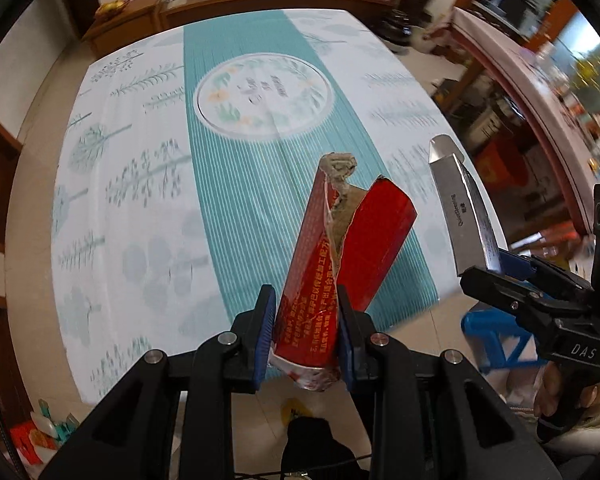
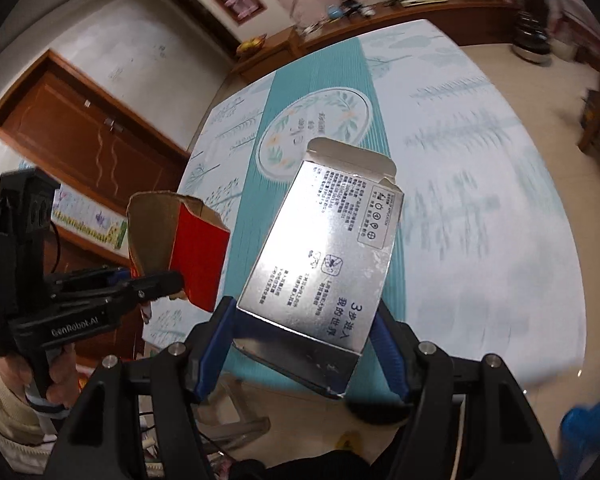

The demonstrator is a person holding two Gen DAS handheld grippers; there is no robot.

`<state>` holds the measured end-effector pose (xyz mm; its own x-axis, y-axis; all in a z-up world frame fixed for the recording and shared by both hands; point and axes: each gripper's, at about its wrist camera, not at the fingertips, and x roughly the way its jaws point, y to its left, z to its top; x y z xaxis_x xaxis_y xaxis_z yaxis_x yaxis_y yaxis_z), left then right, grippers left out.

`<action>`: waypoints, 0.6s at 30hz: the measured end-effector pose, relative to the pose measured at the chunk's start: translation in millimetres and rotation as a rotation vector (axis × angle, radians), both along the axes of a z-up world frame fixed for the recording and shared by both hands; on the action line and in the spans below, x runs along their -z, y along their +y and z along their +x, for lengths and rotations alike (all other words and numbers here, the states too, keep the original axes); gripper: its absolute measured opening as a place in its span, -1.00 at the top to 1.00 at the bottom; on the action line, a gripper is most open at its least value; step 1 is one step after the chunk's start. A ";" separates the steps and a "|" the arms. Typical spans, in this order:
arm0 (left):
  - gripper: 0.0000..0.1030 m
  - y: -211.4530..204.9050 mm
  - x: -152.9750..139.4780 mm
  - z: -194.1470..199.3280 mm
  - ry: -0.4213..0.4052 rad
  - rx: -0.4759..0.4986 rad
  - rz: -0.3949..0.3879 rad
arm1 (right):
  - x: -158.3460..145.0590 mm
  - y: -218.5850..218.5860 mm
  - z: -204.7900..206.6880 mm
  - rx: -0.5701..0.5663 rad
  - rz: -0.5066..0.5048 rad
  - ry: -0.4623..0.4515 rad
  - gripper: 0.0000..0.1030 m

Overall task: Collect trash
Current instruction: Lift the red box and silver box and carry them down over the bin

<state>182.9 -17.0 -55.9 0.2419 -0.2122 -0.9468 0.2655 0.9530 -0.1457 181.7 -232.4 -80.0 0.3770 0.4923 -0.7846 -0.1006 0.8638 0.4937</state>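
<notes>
The right gripper (image 1: pixel 496 268) bears "DAS" in white on its black body, seen from the left wrist. The left gripper (image 2: pixel 156 280) bears "GenRobot.AI" on its side. The silver box (image 2: pixel 320 256) carries dark Chinese print with a large "3". The red box (image 1: pixel 320 280) shows yellow Chinese characters, too small to read.
</notes>
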 end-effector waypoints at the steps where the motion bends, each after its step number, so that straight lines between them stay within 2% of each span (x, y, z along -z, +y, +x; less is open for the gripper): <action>1: 0.49 2.5 -0.8 -15.5 -0.003 0.014 -0.007 | -1.9 2.1 -12.5 0.021 0.001 -0.003 -0.27; 5: 0.49 10.4 0.5 -59.6 0.009 0.048 -0.024 | -7.7 9.7 -77.5 0.095 -0.013 -0.008 -0.27; 9: 0.49 10.1 6.9 -94.9 0.058 0.071 -0.042 | -10.4 15.5 -124.7 0.105 -0.043 0.009 -0.27; 14: 0.49 -0.7 26.6 -127.3 0.128 0.058 -0.043 | -0.2 16.2 -159.6 0.099 -0.069 0.058 -0.27; 18: 0.49 -14.2 53.0 -144.7 0.168 0.030 -0.021 | 22.5 6.2 -175.1 0.093 -0.076 0.107 -0.27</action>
